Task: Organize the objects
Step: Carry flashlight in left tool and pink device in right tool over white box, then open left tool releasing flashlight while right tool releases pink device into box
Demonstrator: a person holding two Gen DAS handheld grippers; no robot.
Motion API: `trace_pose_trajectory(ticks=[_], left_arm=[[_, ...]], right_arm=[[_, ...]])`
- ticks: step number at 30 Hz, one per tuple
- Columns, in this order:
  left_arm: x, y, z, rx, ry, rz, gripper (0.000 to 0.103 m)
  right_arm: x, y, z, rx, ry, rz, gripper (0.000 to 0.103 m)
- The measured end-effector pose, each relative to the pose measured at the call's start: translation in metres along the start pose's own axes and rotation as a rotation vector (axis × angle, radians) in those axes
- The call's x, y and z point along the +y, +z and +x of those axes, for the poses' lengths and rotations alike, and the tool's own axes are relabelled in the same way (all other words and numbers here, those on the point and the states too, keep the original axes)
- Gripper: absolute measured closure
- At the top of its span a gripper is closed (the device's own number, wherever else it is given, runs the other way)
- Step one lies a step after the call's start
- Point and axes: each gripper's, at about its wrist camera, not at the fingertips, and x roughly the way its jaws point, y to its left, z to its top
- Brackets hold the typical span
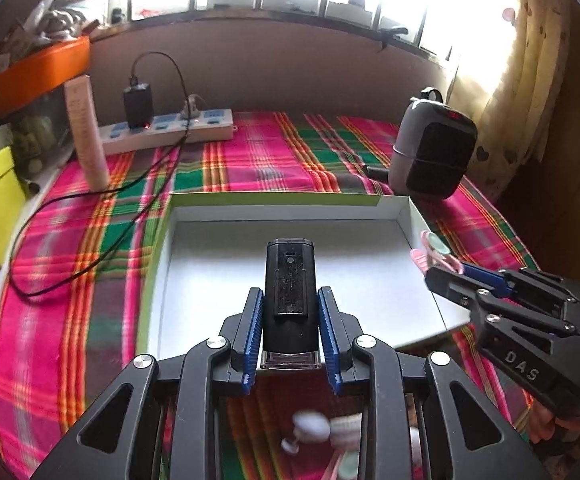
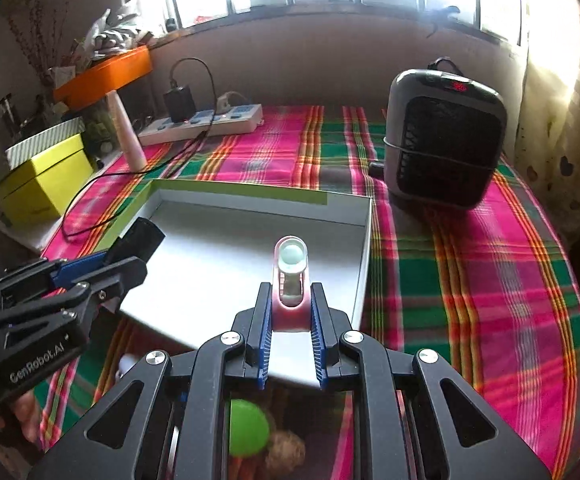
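Through the left wrist camera, your left gripper (image 1: 290,322) was pinching a black rectangular device (image 1: 290,292) between its blue pads, its long axis running straight ahead along the fingers. It hung above the near half of a shallow white box (image 1: 290,210) with lime-green outer walls, which lay open directly ahead and below on a bright plaid cloth (image 1: 70,280). The floor of the box looked bare. At the right edge, your right gripper (image 1: 441,268) reached in over the box's right wall, closed on a small pink item (image 1: 435,252).

Through the right wrist camera, your right gripper (image 2: 290,320) was clamped on that pink item (image 2: 290,280), a slim pink holder with a pale green round part at its far tip, long axis pointing forward. It hovered over the box's (image 2: 363,248) near right corner. Your left gripper (image 2: 102,264) entered from the left with the black device (image 2: 142,236) above the box's left side. Both hands seemed about equally near the box; lowering and releasing looked like the likely next move. A dark fan heater (image 2: 445,140) stood beyond the box, well apart.
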Motion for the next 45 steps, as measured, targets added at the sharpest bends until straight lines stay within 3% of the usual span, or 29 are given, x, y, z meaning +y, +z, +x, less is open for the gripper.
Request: trace_pose_trajectory(ticks=[20, 45], left_arm=[[-0.008, 0.036, 0.06, 0.072, 0.02, 0.042, 0.078], [-0.006, 0.033, 0.081, 0.133, 0.033, 0.05, 0.078]], right_arm=[[-0.023, 0.033, 0.057, 0.092, -0.027, 0.02, 0.085], [-0.016, 0.037, 0.066, 0.119, -0.041, -0.015, 0.085]])
